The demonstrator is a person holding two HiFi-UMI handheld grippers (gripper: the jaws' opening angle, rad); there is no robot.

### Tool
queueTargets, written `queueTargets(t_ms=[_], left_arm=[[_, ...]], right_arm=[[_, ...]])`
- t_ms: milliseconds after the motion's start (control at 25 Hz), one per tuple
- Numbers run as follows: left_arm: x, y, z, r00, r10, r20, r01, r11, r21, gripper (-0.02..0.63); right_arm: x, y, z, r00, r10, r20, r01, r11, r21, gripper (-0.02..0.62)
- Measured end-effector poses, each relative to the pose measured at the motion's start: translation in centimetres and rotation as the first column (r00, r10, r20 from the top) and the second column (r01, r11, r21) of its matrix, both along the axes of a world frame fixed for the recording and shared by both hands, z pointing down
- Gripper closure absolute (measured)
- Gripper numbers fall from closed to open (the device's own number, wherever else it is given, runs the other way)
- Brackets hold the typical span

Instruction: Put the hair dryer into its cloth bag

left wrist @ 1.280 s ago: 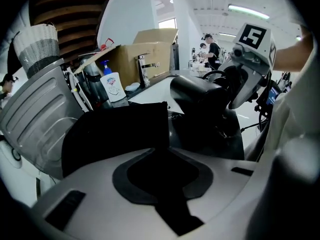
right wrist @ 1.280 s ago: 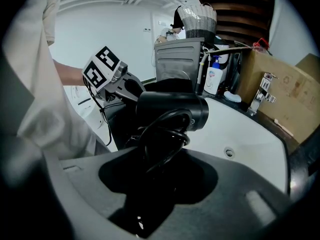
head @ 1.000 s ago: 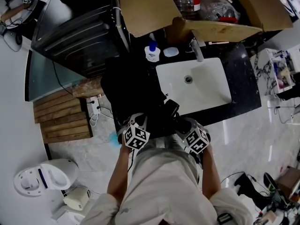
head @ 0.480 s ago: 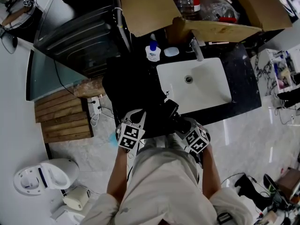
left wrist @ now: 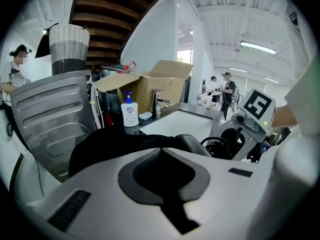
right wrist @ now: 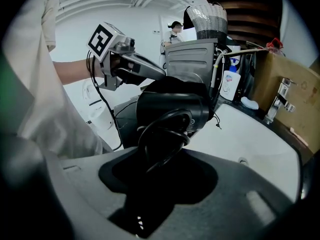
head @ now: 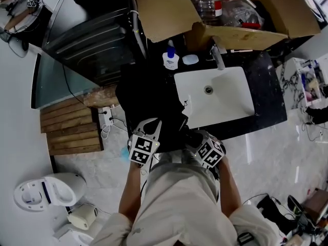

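Note:
The black cloth bag (head: 146, 99) lies on the dark counter left of the sink, and it fills the middle of the left gripper view (left wrist: 112, 144). My left gripper (head: 155, 124) is shut on the bag's near edge and holds it up off the counter. My right gripper (head: 190, 136) is shut on the black hair dryer (head: 183, 123) by its handle and coiled cord (right wrist: 160, 136). The dryer's body (right wrist: 172, 106) points into the bag's mouth. Its grey nose (left wrist: 192, 143) shows just beside the bag. Seen from the right gripper view, the left gripper (right wrist: 162, 75) pinches the cloth above the dryer.
A white sink (head: 230, 106) with a faucet (head: 219, 58) sits right of the bag. A soap bottle (head: 170, 59) and a soap dish (head: 190, 59) stand behind it, under an open cardboard box (head: 169, 9). A dark appliance (head: 87, 40) stands at the left, with wooden slats (head: 69, 129) on the floor.
My left gripper has risen and rolled, lifting the bag's edge. My right gripper has shifted the hair dryer slightly left, closer to the bag.

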State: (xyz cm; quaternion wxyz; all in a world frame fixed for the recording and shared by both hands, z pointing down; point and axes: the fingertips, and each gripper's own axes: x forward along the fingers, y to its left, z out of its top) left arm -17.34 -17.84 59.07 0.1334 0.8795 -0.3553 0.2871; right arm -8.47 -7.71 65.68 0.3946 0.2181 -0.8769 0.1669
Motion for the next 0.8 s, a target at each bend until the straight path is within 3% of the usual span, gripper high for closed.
queueTargets(t_ms=[800], left_arm=[[1.2,2.2,-0.4,1.0,0.002,-0.02,-0.002,1.0,0.006,0.597]], right_arm=[[-4.9,-5.4,1.3,0.999,-0.04,-0.027,0.039,0.999,-0.036,0.407]])
